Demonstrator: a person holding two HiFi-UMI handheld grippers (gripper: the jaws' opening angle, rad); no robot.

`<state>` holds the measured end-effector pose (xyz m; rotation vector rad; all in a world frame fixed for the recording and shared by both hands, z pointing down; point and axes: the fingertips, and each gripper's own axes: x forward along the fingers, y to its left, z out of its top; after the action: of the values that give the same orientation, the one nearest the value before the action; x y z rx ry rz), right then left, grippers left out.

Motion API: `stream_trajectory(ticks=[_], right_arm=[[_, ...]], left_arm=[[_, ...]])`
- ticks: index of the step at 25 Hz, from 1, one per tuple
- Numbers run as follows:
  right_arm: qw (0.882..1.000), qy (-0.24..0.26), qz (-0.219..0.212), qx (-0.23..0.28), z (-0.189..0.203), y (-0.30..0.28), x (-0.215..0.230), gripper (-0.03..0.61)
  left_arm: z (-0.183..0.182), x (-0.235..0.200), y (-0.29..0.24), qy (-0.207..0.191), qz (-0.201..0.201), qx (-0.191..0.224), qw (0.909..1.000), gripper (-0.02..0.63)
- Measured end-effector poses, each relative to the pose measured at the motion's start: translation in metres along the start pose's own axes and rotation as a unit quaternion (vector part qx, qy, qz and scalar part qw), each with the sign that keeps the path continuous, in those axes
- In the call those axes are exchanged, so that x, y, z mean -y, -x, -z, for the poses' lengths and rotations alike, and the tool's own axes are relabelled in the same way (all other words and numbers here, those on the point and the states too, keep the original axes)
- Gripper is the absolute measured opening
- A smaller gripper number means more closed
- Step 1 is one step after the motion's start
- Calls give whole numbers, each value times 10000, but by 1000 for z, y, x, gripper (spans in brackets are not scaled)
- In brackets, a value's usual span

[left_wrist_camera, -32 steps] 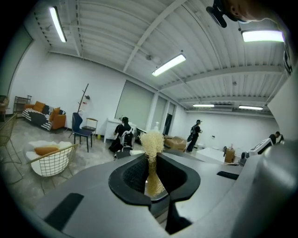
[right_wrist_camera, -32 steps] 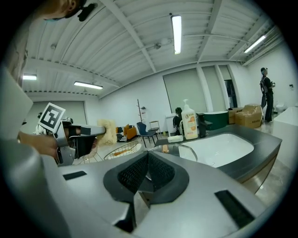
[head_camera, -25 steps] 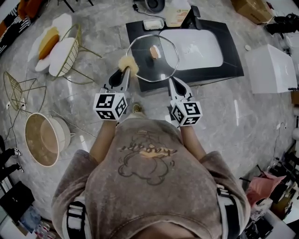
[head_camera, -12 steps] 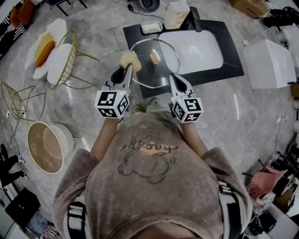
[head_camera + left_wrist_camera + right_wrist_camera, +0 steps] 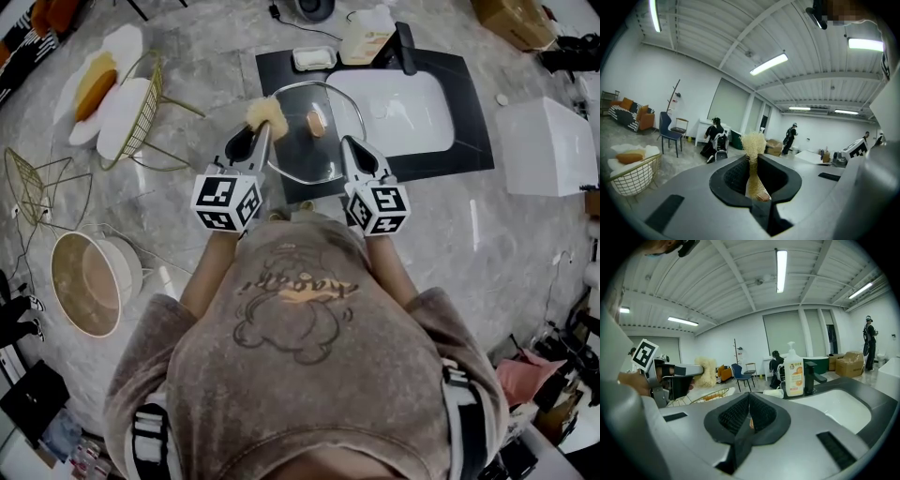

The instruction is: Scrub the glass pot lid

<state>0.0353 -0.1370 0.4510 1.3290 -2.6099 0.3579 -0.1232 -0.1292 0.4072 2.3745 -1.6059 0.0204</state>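
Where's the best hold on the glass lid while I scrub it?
Probably the thin rim on the person's side, edge-on, where the right tongs pinch the glass lid. That leaves its knob and face free for the loofah.

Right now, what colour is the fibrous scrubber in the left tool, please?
Pale straw-yellow loofah scrubber; left gripper view.

Worn: brown-grey fleecy short-sleeved top [image 5: 394, 375], bear outline [image 5: 286, 328] printed on it | Shoulders: crossed by black straps [image 5: 150, 442] with white bars, possibly a harness | left tool [image 5: 260, 134], right tool [image 5: 347, 142]: grey-shelled, black-padded, each fitted with a black-and-white marker cube [image 5: 225, 203].
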Motion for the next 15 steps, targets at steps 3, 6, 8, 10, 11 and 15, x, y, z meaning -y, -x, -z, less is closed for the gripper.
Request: stream_trajectory(ticks=[3,6,8,10,11,15], right_arm=[[9999,20,-126,-63,1,-10,3,28],[9997,-17,-222,-138,2,-21,5,93],[9994,-21,-278,-192,3,-29,6,149],[9991,-4,-301,-296,5,-38,9,214],[9988,28,-302,-372,8,-44,10,251],[9961,305,-424,-709,23,-67,9,287]], left_arm=[[1,-3,-5,21,-49,-29,10000,52],[2,-7,-9,33,-92,-58,9999,52],[2,-9,-12,39,-120,-73,9999,52],[2,-11,-16,46,-147,-91,9998,52],[3,-13,-18,54,-161,-105,9998,52],[6,-19,-19,110,-264,-159,9995,52]])
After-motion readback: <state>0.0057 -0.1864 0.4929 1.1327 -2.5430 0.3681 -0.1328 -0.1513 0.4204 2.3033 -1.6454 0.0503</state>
